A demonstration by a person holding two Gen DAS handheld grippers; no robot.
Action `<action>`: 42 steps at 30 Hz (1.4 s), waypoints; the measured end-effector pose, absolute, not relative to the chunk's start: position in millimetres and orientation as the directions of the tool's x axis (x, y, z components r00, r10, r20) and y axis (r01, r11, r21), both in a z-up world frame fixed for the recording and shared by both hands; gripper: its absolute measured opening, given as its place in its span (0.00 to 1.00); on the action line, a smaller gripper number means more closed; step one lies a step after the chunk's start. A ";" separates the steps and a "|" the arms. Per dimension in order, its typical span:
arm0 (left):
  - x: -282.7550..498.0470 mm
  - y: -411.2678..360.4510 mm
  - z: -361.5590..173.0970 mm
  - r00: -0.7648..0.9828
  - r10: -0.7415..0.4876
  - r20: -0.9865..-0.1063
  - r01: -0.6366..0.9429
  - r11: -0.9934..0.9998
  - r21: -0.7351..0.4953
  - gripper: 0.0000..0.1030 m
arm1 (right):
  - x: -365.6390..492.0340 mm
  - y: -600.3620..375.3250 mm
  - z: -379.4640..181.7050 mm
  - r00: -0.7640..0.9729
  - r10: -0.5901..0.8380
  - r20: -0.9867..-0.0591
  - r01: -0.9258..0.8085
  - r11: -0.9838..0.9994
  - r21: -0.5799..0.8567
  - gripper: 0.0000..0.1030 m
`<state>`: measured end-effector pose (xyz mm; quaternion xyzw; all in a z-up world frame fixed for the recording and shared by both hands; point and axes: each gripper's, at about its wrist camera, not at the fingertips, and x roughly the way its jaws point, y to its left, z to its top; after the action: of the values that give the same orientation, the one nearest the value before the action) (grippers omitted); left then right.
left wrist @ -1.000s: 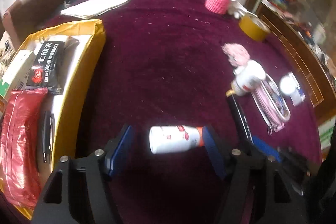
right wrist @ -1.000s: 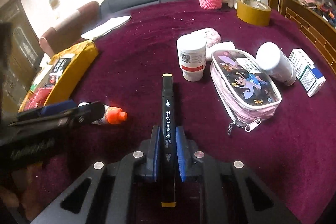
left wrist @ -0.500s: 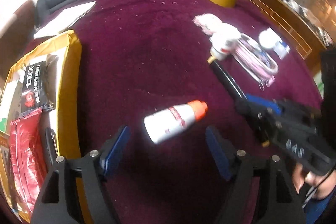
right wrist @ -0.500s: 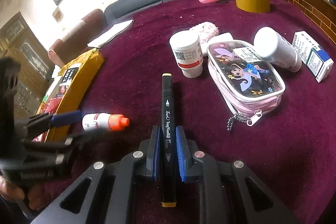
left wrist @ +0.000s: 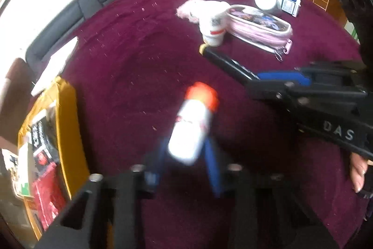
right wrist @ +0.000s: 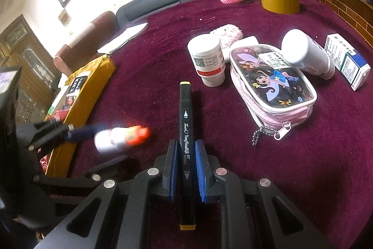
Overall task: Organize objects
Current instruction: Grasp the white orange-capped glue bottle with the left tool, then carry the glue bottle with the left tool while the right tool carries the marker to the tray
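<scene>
Maroon bench cloth (left wrist: 130,67): covers the bench in both views.

Left wrist view
- Risk: the small white bottle with the orange cap (left wrist: 191,125) is round and gripped only near its base, with most of its length sticking out past the pads; it could pivot or slide out if swung fast. The frame is blurred, so a firm grip cannot be confirmed.
- Left hand-held gripper (left wrist: 186,162): its jaws have just been closing and now stand narrow, blue pads against both sides of the bottle's lower end.
- Bottle's place: between the pads, cap pointing away over the cloth; whether it is lifted clear I cannot tell.
- Yellow tray (left wrist: 67,123): at the left edge, holding packets, a likely destination.
- Nearby: right hand-held gripper (left wrist: 254,77) just to the right; a careless swing could knock it.

Right wrist view
- Right hand-held gripper (right wrist: 186,169): fully closed on the black art marker (right wrist: 185,132), which lies lengthwise between the pads, yellow ends out both ways.
- Risk: the marker's long front end could catch the white pill jar (right wrist: 207,60) or the pink fairy pouch (right wrist: 272,83) ahead.
- Bottle: seen at the left, blurred, beside the tray's edge.
</scene>
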<state>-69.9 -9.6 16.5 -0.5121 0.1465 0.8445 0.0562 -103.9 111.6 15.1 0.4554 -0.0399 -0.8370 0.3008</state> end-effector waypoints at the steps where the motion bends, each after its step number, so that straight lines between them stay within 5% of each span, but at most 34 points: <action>1: -70.6 -8.9 16.9 -0.473 -0.063 -0.879 -0.237 -0.952 0.195 0.25 | -104.0 111.3 15.2 -0.405 -0.539 -0.739 0.468 -0.816 0.338 0.16; 5: -79.3 -8.3 14.9 -0.481 -0.092 -0.872 -0.192 -0.959 0.208 0.35 | -104.7 111.0 15.2 -0.408 -0.535 -0.739 0.471 -0.817 0.331 0.16; 7: -83.5 -7.4 15.0 -0.488 -0.151 -0.860 -0.148 -0.956 0.252 0.72 | -104.9 111.1 15.1 -0.410 -0.535 -0.739 0.471 -0.818 0.331 0.16; 8: -86.7 -7.9 15.8 -0.490 -0.148 -0.859 -0.135 -0.961 0.243 0.74 | -105.0 110.8 15.1 -0.411 -0.534 -0.739 0.472 -0.818 0.329 0.16; 11: -92.7 -6.4 13.7 -0.483 -0.108 -0.869 -0.138 -0.971 0.197 0.73 | -104.6 110.1 15.3 -0.414 -0.530 -0.740 0.473 -0.820 0.322 0.16; 15: -91.4 1.3 13.3 -0.492 -0.044 -0.869 -0.170 -0.974 0.146 0.25 | -106.0 111.4 14.9 -0.410 -0.538 -0.736 0.469 -0.817 0.337 0.16; 21: -72.6 -1.6 15.5 -0.575 -0.150 -0.804 -0.067 -0.971 0.230 0.25 | -104.3 109.7 15.9 -0.418 -0.532 -0.736 0.476 -0.819 0.321 0.16; 32: -11.2 -9.3 59.8 -0.769 -0.369 -0.522 0.157 -0.901 0.405 0.25 | -98.1 105.9 23.8 -0.441 -0.567 -0.696 0.504 -0.798 0.331 0.16; 42: 30.3 -26.3 88.2 -0.814 -0.460 -0.354 0.302 -0.857 0.418 0.26 | -84.7 95.6 34.0 -0.427 -0.615 -0.663 0.528 -0.765 0.369 0.16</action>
<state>30.3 -26.3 88.2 -0.2268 0.1737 0.9365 -0.2036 -84.7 95.6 34.0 0.4145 -0.0525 -0.8431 0.3387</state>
